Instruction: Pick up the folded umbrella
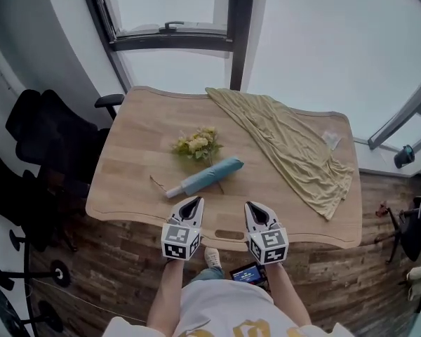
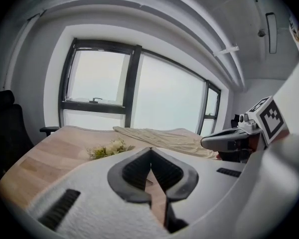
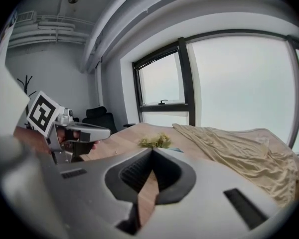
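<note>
You are holding your left gripper point(image 1: 191, 201) and right gripper point(image 1: 256, 206) clenched and empty over the tabletop's point(image 1: 123, 181) near edge. They are aiming at the folded umbrella point(image 1: 203, 177), ready to reach it.

1x folded umbrella point(image 1: 205, 176): light blue, collapsed, strapped shut; white handle end twd near-left. Lies flat, diagonal, on wooden table point(image 1: 126, 188), centre-front, just beside flower bunch point(image 1: 196, 144). Untouched.

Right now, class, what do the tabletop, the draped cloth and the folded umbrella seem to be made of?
Tabletop: pale wood or laminate, matt; plank lines show.
Cloth: soft yellowish fabric; it lies in folds.
Umbrella: light blue fabric, likely synthetic; white, probably plastic handle.
</note>
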Tool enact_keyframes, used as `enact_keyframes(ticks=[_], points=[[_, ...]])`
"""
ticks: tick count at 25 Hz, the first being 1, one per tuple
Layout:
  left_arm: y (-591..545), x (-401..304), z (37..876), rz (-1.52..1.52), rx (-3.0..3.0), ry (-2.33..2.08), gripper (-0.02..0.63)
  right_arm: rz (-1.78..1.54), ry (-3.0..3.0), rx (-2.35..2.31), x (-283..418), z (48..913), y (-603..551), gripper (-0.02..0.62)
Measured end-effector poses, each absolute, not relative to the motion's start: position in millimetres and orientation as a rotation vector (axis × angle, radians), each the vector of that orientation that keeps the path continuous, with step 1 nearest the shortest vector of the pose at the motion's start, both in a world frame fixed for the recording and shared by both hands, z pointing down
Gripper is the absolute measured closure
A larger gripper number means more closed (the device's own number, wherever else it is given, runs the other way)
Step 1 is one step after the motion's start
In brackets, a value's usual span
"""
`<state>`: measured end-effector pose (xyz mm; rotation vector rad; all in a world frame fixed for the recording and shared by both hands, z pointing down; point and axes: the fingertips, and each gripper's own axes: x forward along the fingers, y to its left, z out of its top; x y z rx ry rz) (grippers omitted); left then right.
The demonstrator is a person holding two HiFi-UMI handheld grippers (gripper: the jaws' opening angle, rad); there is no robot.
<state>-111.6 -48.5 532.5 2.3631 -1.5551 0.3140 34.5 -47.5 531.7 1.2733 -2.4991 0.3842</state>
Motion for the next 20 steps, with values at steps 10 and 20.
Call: enact_keyframes(ticks=[10,20], points=[[-124,-123,545,0.314,2.394,-1.472,0.586,0.421,-2.446,1.395,32,540,-108,0.584],[-136,-114,548,0.288,2.389,-1.44,0.586,0.456,-2.416,1.444,50,545,-108,0.584]])
